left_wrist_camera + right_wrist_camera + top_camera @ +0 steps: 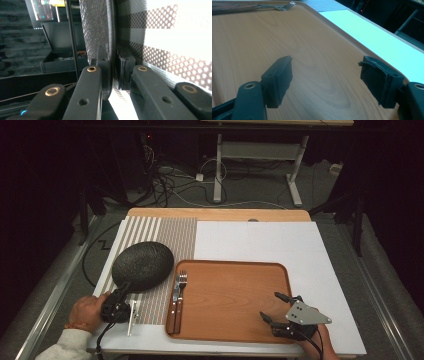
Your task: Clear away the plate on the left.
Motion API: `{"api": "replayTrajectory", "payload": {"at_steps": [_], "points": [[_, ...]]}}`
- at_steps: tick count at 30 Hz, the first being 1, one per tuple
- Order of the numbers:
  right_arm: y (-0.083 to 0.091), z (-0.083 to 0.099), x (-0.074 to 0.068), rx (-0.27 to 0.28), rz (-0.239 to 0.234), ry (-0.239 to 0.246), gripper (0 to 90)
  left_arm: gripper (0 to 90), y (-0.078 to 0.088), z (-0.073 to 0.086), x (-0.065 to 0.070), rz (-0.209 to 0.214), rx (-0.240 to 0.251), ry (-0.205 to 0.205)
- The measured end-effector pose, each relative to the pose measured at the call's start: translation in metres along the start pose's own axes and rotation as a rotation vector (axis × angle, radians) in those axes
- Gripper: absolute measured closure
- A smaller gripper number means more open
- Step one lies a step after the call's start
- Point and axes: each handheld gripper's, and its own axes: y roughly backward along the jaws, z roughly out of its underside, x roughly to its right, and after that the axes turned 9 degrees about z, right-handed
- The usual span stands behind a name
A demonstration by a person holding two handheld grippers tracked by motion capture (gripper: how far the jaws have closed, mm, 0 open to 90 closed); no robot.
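On the striped mat at the tabletop's left, the left tool is clamped on the dark plate's rim, so lift it level toward the tray, where the right tool waits with jaws apart.

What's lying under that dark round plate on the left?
The plate rests on a striped mat, its near rim clamped in the left gripper. Whatever lies directly beneath the plate is hidden by it.

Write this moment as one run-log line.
left tool: shut on dark round woven placemat edge | right tool: open over brown wooden tray | fork: on tray
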Motion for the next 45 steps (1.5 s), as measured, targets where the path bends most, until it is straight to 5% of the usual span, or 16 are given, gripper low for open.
{"api": "replayTrajectory", "payload": {"at_steps": [9, 21, 45], "points": [[0.000, 0.000, 0.000, 0.002, 0.006, -0.001, 26.2, 80.4, 0.009, -0.007, -0.014, -0.077, 0.012, 0.028], [0.004, 0.000, 0.004, 0.018, 0.018, -0.011, 26.2, 80.1, 0.022, -0.045, -0.029, -0.152, 0.107, 0.016], [0.007, 0.002, 0.010, 0.025, 0.041, -0.019, 26.2, 80.1, 0.061, -0.139, -0.027, -0.153, 0.377, -0.115]]}}
